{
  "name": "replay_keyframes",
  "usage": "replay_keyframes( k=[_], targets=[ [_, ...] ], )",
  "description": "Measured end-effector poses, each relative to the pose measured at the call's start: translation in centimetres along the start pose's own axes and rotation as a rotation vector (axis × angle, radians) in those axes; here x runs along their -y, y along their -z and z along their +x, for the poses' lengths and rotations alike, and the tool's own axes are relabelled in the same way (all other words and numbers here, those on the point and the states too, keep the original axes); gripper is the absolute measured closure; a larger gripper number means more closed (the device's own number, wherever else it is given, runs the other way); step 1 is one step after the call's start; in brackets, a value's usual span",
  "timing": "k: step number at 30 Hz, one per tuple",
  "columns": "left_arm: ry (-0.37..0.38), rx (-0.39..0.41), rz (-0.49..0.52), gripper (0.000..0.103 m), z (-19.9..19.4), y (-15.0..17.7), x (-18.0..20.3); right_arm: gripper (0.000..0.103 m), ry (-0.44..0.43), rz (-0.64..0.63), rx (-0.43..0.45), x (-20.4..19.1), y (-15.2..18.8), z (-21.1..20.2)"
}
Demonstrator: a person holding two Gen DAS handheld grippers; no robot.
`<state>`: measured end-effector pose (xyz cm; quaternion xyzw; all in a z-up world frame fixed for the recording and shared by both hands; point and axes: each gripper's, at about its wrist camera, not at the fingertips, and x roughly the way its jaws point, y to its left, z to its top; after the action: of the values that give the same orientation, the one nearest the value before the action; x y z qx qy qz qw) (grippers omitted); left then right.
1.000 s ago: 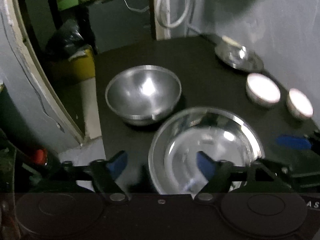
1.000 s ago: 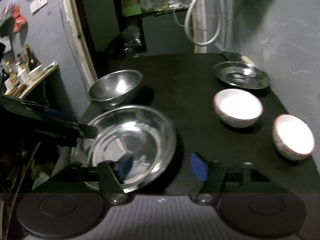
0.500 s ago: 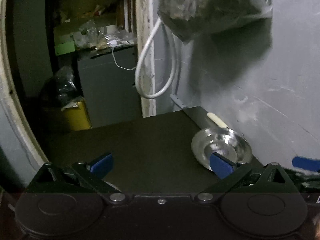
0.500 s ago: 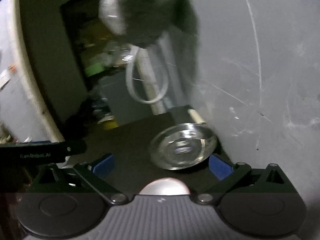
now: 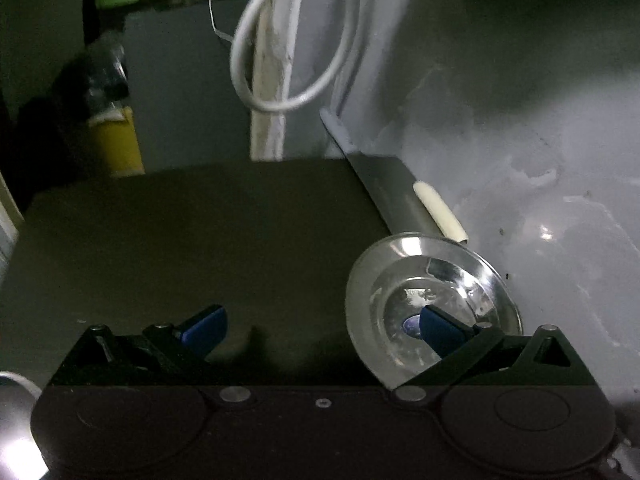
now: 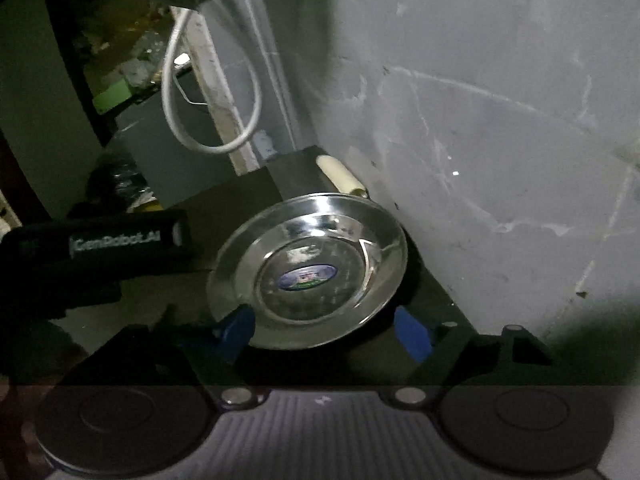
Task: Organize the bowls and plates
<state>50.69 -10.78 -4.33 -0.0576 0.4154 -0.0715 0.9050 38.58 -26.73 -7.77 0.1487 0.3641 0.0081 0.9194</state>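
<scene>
A small steel plate (image 6: 308, 272) with a blue sticker in its middle lies on the dark table (image 5: 192, 240) at the far right, close to the grey wall. My right gripper (image 6: 324, 334) is open, its blue fingertips at either side of the plate's near rim. The plate also shows in the left wrist view (image 5: 432, 308). My left gripper (image 5: 320, 330) is open and empty, its right fingertip (image 5: 440, 330) over the plate, its left one over bare table. The left gripper's body (image 6: 100, 256) shows at the left of the right wrist view.
The grey wall (image 6: 480, 120) runs along the table's right side. A cream tube (image 5: 440, 212) lies by the wall behind the plate. A white hose loop (image 5: 288, 60) hangs on a post. A bright bowl rim (image 5: 12, 420) shows at bottom left.
Both grippers have moved forward over the table toward the small steel plate. The large steel bowls and white bowls have dropped out of view. The plate now sits between the right gripper's fingers.
</scene>
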Motion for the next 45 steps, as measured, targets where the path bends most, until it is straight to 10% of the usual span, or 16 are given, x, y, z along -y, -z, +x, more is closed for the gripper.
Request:
replay_keyframes(
  k=[5,13,21,34,45],
  targets=[
    [0.026,-0.029,0.007,0.011,2.5,-0.6,0.2,0.032,0.021,0.014,-0.012,0.8,-0.1,1.4],
    [0.109,-0.095,0.044,0.07,4.0,-0.2,0.3,0.063,0.019,-0.007,-0.047,0.6,-0.4,2.1],
    [0.138,-0.009,0.102,0.074,-0.7,0.9,-0.6,0.069,-0.021,-0.065,0.055,-0.4,-0.5,-1.7],
    [0.183,0.389,0.217,0.074,-21.6,4.9,-3.9,0.07,-0.081,-0.164,0.423,-7.5,4.6,-20.7],
    [0.155,0.456,0.175,0.073,-35.0,13.5,-8.9,0.07,-0.129,-0.216,0.441,-13.2,11.8,-32.7]
  ],
)
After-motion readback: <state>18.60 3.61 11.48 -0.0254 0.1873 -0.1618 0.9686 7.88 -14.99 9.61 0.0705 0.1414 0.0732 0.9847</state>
